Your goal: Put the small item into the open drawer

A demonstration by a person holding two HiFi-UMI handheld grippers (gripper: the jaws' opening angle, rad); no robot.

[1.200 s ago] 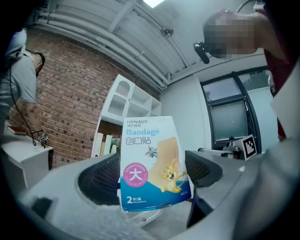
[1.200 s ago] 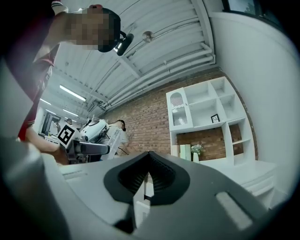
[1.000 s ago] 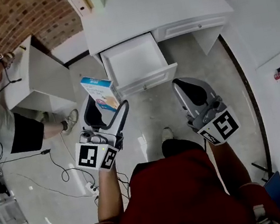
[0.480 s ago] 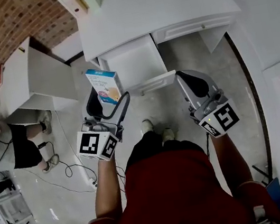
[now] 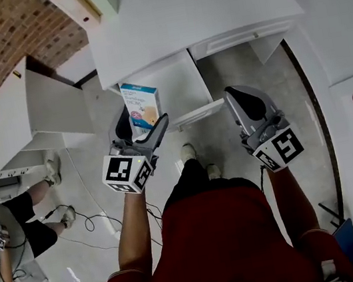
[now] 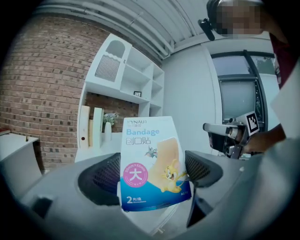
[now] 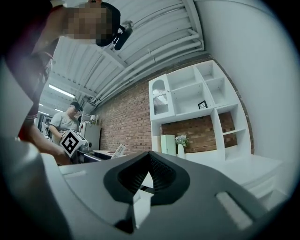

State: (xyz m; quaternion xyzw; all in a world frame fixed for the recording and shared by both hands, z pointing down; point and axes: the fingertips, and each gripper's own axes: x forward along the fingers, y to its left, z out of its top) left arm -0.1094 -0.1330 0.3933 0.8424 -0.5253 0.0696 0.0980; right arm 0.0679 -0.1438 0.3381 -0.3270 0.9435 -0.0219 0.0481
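White and blue, the bandage box (image 5: 141,104) stands upright, pinched between the jaws of the left gripper (image 5: 142,128). In the head view it overlaps the left edge of the open drawer (image 5: 181,81) under the white desk (image 5: 188,13). The right gripper (image 5: 246,106) hangs just right of the drawer front, its jaws pressed together on nothing.
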